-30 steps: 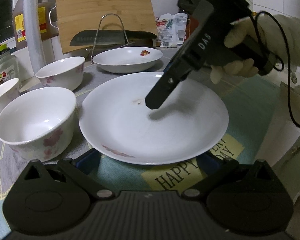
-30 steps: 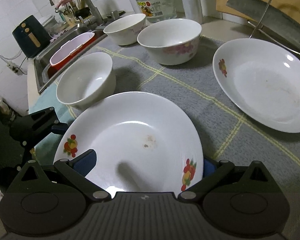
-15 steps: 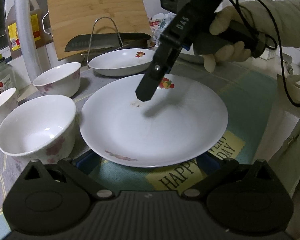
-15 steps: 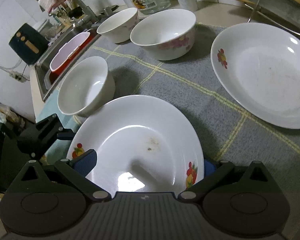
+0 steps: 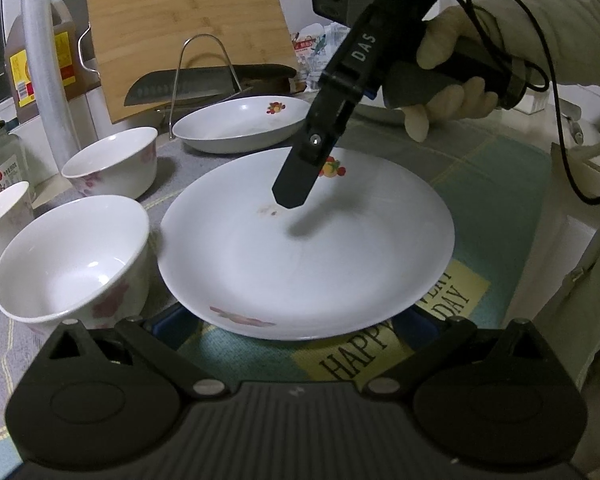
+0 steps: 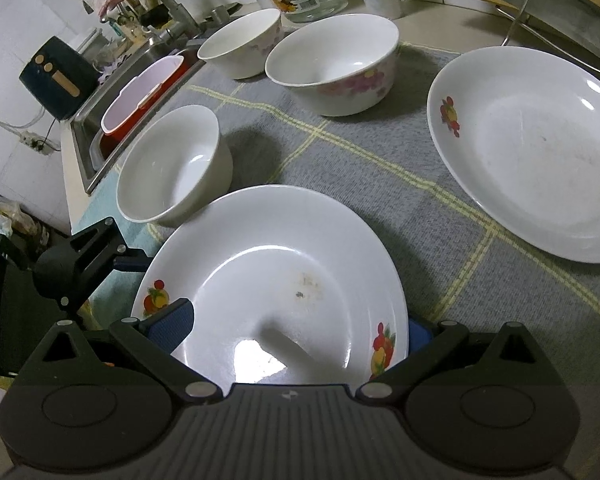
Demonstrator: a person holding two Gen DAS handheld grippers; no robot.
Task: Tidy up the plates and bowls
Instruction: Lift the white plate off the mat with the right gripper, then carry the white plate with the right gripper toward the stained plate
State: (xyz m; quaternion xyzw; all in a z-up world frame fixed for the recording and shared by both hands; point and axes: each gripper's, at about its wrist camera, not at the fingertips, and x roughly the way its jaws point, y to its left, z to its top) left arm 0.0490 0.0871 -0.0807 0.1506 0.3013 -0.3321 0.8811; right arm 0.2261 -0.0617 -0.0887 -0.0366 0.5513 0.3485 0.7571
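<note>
**Near plate sitting between both grippers, right gripper at its rim**

Nearest to the left camera, the left gripper [image 5: 296, 320] is sitting low at the near edge of the plate [image 5: 305, 248]. Its blue pads are showing on either side of the plate's near rim, spread wide apart; they do not appear to be squeezing anything, though contact under the rim is hidden.

From the right camera, the right gripper [image 6: 296, 328] is straddling the opposite rim of the same plate [image 6: 276, 264]: one blue pad is lying over the inner face, the other is peeking out beyond the outer edge. The jaws are standing apart with the rim between them; whether they are already bearing on the china I cannot tell. In the left view the right gripper's finger [image 5: 300, 184] is hanging over the plate's centre, casting a shadow on it.

The plate is lying flat on the mat, half over the grey cloth [image 6: 379, 160]. Just beside it, nearly touching, is the closest bowl [image 5: 72, 256]. Further back two more bowls [image 5: 112, 162] are standing near each other, and the far plate [image 5: 240, 124] is lying well apart, in front of the wire rack [image 5: 204, 68] and cutting board [image 5: 188, 28].

Judgement: stacking likely means carrying the near plate onto the far plate. The far plate is lying ahead and to the right of the right gripper, so the right hand is better placed. Round plate, no long axis; the grip must be across the rim.
</note>
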